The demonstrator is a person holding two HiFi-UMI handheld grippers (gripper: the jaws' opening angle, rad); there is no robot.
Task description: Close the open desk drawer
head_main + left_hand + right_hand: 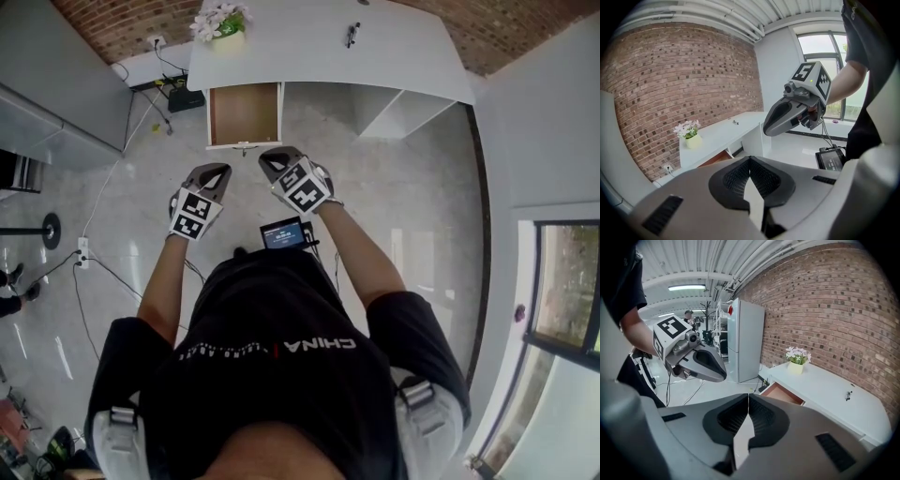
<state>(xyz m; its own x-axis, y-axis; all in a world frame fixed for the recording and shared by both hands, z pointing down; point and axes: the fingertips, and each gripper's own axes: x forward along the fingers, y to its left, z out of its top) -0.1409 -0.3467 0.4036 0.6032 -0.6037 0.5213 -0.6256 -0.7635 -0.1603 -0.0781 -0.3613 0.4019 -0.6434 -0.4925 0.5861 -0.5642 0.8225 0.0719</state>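
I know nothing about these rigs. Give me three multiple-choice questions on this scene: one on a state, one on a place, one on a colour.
1. The desk drawer is: A) shut, B) pulled out, C) lying on the floor.
2. The flower pot stands: A) on the floor, B) inside the drawer, C) on the desk top.
3. The drawer's inside is: A) brown, B) blue, C) white.

Answers:
1 B: it juts out from the desk front, with its inside in plain view.
2 C: it stands at the top's left end in the head view.
3 A: the bottom panel shows brown inside a white frame.
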